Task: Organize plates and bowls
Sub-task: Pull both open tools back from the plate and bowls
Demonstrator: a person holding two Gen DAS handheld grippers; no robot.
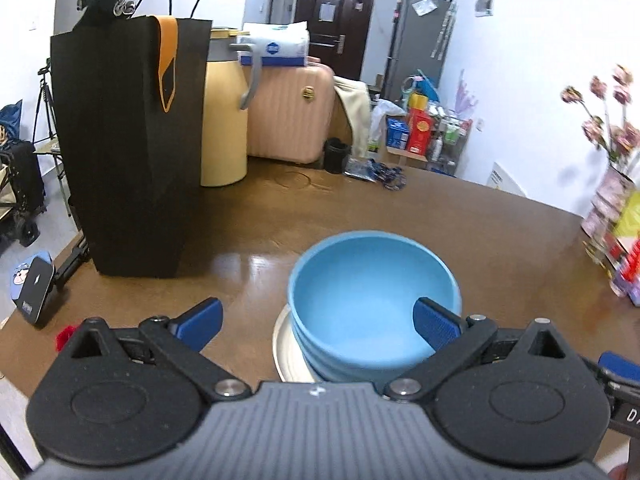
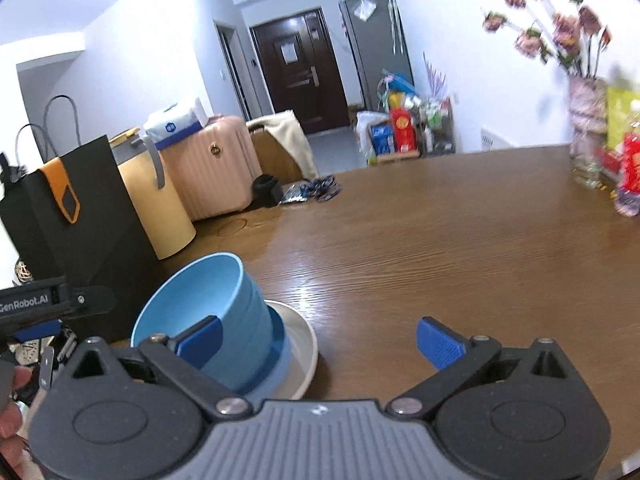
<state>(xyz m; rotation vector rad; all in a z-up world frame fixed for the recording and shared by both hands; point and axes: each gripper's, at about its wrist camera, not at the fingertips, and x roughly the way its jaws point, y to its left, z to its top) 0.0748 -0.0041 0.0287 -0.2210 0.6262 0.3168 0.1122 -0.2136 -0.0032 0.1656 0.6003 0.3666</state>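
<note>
Both sets of jaws stand wide apart with nothing between them: my left gripper (image 1: 318,324) and my right gripper (image 2: 318,338) hold nothing. The blue bowls (image 1: 374,304), nested together, sit on a blue plate (image 2: 280,354) inside a cream plate (image 2: 306,354) on the brown table (image 2: 440,248), just in front of me and beside the black paper bag (image 1: 128,140). By my reading the stack is built, so I judge this step a clean retreat. I'd lift clear before swinging sideways, since my left gripper's right pad sits across the rim in view. Nudge it and the bowls tip.
</note>
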